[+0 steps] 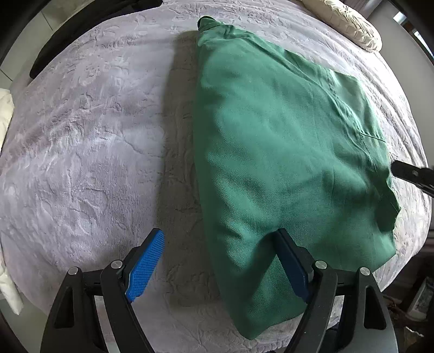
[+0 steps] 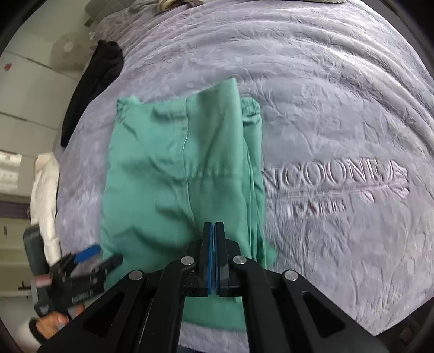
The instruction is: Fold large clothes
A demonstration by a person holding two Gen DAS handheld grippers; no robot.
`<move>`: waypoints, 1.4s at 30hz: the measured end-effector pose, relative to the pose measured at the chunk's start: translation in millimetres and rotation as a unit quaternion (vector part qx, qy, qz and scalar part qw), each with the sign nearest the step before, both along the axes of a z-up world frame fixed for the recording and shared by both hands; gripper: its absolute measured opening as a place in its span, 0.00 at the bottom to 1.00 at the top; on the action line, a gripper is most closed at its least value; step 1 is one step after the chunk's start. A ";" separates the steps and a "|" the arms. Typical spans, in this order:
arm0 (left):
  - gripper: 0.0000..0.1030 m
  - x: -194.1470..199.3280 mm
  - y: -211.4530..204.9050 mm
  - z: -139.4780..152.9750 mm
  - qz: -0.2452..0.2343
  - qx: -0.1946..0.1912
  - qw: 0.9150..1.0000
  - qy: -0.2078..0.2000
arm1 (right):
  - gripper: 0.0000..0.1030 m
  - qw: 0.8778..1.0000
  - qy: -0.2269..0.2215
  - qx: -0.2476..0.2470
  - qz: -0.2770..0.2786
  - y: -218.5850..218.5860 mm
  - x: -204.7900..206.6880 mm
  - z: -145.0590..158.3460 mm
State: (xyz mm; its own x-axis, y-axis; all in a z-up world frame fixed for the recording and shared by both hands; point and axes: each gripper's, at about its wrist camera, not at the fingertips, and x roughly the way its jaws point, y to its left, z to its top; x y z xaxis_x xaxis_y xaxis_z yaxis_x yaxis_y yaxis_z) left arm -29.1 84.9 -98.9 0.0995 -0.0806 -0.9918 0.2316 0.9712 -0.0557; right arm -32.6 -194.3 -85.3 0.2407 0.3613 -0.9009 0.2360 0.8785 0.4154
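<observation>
So the green garment [image 1: 284, 163] is already folded into a long, narrow shape on the grey blanket [image 1: 81, 135], filling the centre and right of the left wrist view, with its waistband end toward the top of the frame. In the right wrist view it sits centre-left, beside the embossed lettering.

The left gripper [image 1: 219, 266] is wide open at the bottom of its frame. One finger hangs over bare blanket, and the other looks pressed against the near edge of the fabric. It's holding nothing, probably lined up to pinch that edge for another fold.

The right gripper [image 2: 214, 258] has its fingers fully together at the bottom centre. Cloth lies right under the tips, but whether any is pinched between them is hard to say.

A black garment [image 2: 92, 89] lies off at the upper left, and a cream cushion [image 1: 350, 24] at the top right, both well out of the way.
</observation>
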 end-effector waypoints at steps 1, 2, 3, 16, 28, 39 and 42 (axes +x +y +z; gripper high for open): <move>0.81 0.0 -1.0 -0.2 0.000 0.001 1.000 0.000 | 0.00 1.000 0.009 -0.008 -0.001 0.4 5.9 -6.6; 0.81 -0.1 -1.9 -0.2 0.000 0.002 1.000 0.000 | 0.00 1.000 0.020 -0.017 0.000 4.1 9.6 -14.4; 0.81 0.1 -2.9 -0.5 -0.001 0.003 1.000 0.000 | 0.00 0.999 0.035 -0.025 0.005 5.9 15.7 -25.1; 0.81 1.0 0.0 5.2 0.004 0.015 1.000 0.001 | 0.03 0.998 0.060 0.001 -0.005 -9.6 4.5 -34.7; 1.00 15.3 5.7 34.3 0.017 0.041 0.998 -0.033 | 0.32 0.998 0.050 -0.043 0.000 2.5 -11.5 13.5; 1.00 20.0 -10.8 68.0 0.015 0.037 0.997 -0.061 | 0.84 0.994 0.028 -0.102 0.008 20.7 -6.9 44.8; 1.00 21.0 -13.1 73.2 0.012 0.039 0.997 -0.065 | 0.85 0.990 0.010 -0.141 0.022 28.4 -7.1 56.3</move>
State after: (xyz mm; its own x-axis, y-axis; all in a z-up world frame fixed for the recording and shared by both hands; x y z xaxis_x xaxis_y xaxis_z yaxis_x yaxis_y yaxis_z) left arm -8.1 71.8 -25.7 0.2281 -0.0005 -0.9736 0.2081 0.9769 0.0483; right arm -39.7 -166.0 -29.0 0.2111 0.1053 -0.9718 0.2009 0.9683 0.1486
